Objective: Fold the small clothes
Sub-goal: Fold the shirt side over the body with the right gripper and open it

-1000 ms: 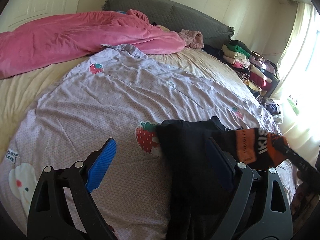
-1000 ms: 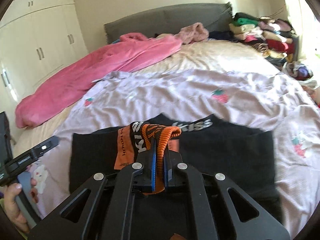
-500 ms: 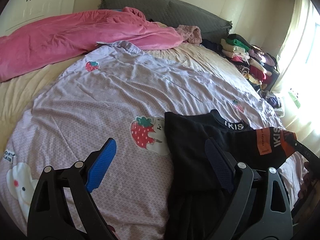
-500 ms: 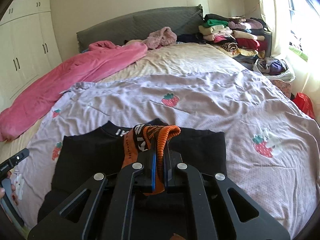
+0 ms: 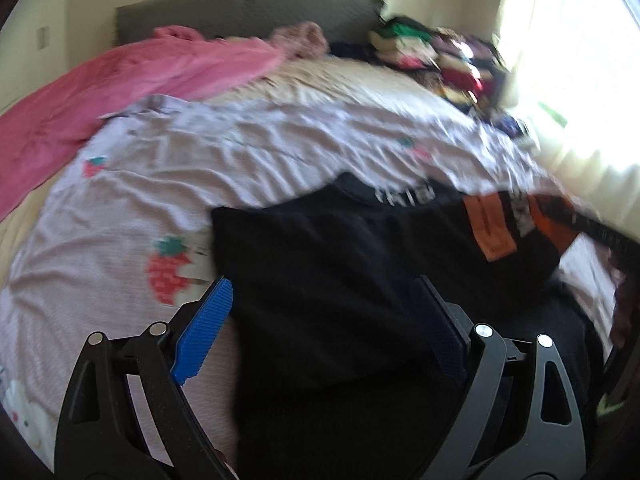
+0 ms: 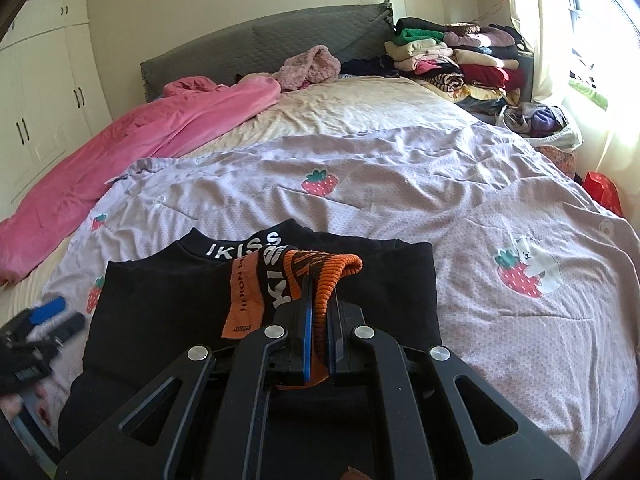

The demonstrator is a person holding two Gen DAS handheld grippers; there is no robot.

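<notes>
A small black top (image 6: 168, 304) with white "IKISS" lettering on its collar lies flat on the lilac strawberry-print sheet (image 6: 400, 184). My right gripper (image 6: 318, 304) is shut on the orange ribbed cuff (image 6: 336, 272) of its sleeve, which is folded across the chest. In the blurred left wrist view the same top (image 5: 340, 264) fills the lower middle, with the orange sleeve (image 5: 496, 224) at the right. My left gripper (image 5: 324, 304) stands open over the top's left edge, nothing pinched between its blue pads. It also shows at the left of the right wrist view, left gripper (image 6: 48, 320).
A pink blanket (image 6: 132, 140) lies along the left of the bed. A grey headboard (image 6: 264, 36) stands behind. Stacks of folded clothes (image 6: 452, 56) sit at the back right, beside a bright window. White wardrobes (image 6: 44, 92) stand at the left.
The right gripper has carried the orange sleeve cuff across the top. The left gripper has swung right and lower, and now hangs over the top's left edge, still open.
</notes>
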